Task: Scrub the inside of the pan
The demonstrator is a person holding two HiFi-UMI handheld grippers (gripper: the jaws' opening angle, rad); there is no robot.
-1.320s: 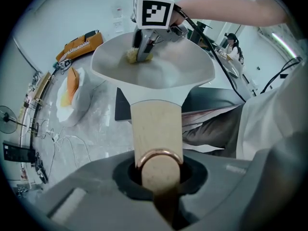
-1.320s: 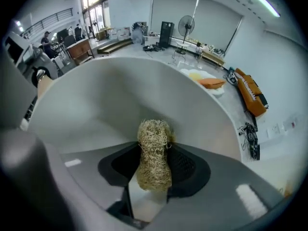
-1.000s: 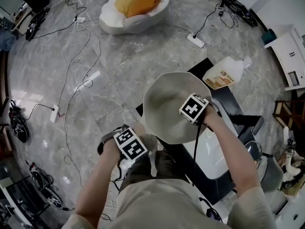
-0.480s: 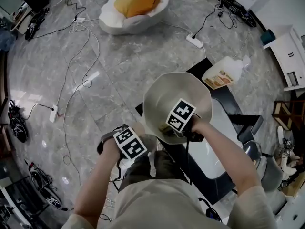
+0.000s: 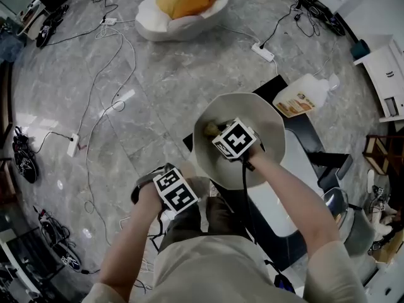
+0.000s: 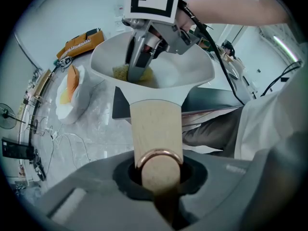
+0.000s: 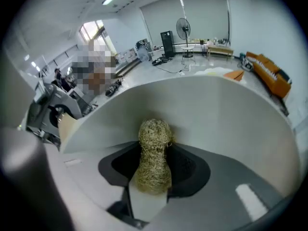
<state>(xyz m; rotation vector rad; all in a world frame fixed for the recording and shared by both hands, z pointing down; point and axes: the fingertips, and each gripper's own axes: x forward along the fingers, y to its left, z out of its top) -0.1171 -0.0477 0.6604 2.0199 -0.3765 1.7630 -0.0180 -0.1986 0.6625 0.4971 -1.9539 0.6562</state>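
progress: mid-scrub, likely more of the inside left | left gripper (image 6: 159,173) clamped on handle (image 6: 156,129), holding pan (image 5: 266,115) up | right gripper (image 7: 150,189) clamped on scrubber (image 7: 154,150), inside pan against its wall

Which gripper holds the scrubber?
The right gripper: it pinches the scrubber inside the pan. The left gripper only grips the handle.

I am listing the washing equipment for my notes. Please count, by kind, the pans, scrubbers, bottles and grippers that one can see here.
pan: 1
scrubber: 1
bottle: 1
grippers: 2, the left gripper and the right gripper
Total: 5
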